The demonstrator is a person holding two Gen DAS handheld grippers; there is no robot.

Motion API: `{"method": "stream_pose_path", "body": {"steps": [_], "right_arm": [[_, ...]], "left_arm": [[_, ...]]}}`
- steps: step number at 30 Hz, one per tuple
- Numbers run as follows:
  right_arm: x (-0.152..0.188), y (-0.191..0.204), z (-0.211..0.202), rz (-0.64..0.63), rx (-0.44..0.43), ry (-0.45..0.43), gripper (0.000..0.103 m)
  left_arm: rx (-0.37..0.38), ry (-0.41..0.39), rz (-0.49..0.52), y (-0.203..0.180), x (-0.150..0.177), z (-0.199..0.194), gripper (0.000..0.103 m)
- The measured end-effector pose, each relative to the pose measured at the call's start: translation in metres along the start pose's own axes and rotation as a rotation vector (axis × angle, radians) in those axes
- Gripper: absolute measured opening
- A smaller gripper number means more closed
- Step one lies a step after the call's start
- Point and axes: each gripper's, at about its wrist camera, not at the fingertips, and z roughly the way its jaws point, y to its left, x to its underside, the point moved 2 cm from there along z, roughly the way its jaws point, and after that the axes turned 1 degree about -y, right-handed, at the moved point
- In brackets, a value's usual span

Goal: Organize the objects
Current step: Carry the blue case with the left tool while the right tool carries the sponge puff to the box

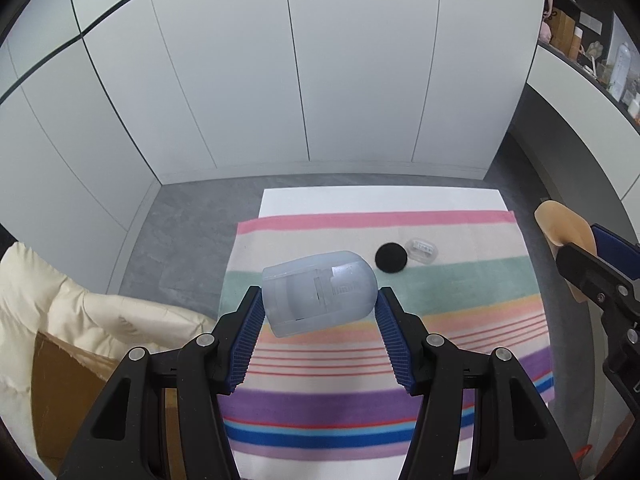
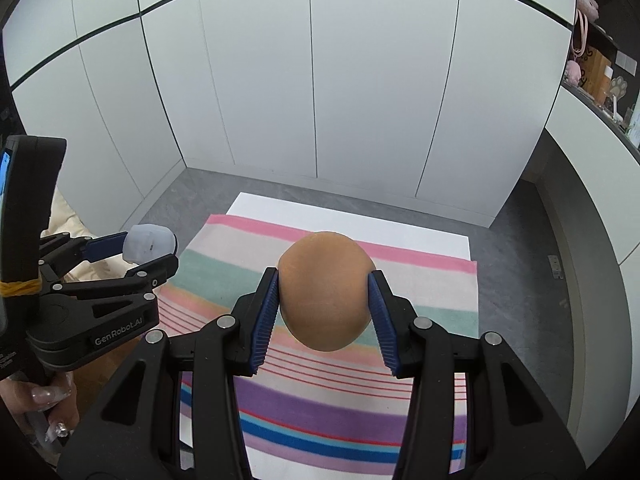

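— So, what's your left claw (image 1: pixel 319 303) got?

— Your left claw is clamped on a translucent pale-blue plastic case (image 1: pixel 320 293), tilted, pinched between the ribbed blue pads (image 1: pixel 248 340) and lifted above the striped cloth (image 1: pixel 360 360).

— And your right claw (image 2: pixel 323 307)?

— It's gripping a tan egg-shaped sponge (image 2: pixel 325 292) by its sides, also held over the cloth.

— What lies further out?

— On the cloth, beyond the case, you have a small black round puff (image 1: pixel 391 257) just beside a little clear lid (image 1: pixel 421 251). The cloth covers a white table (image 1: pixel 380 199). To your left sits a cream padded jacket (image 1: pixel 60 300) over a cardboard box (image 1: pixel 68 400).
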Motion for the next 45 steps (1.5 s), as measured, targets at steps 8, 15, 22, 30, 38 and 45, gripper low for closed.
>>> {"method": "stream_pose_path", "body": {"steps": [8,15,22,30,38,45], "right_arm": [[0.02,0.004,-0.03,-0.018,0.074,-0.01,0.047],[0.054,0.017,-0.06,-0.035,0.043,-0.007,0.047],[0.098,0.025,-0.092,0.012,-0.003,0.027,0.047],[0.155,0.026,-0.123,0.044,-0.005,0.091,0.047],[0.18,0.028,-0.134,0.05,0.005,0.112,0.047],[0.173,0.047,-0.135,0.014,-0.009,0.101,0.047]], "left_arm": [[-0.013,-0.027,0.036,-0.003,0.03,-0.04,0.058],[0.014,-0.043,0.047,0.001,0.069,-0.087,0.058],[0.049,-0.036,0.0,0.02,0.116,-0.123,0.058],[0.015,0.025,0.005,0.026,0.183,-0.135,0.058],[0.027,0.041,-0.017,0.033,0.194,-0.138,0.058],[0.006,0.03,-0.04,0.053,0.203,-0.146,0.058]]}}
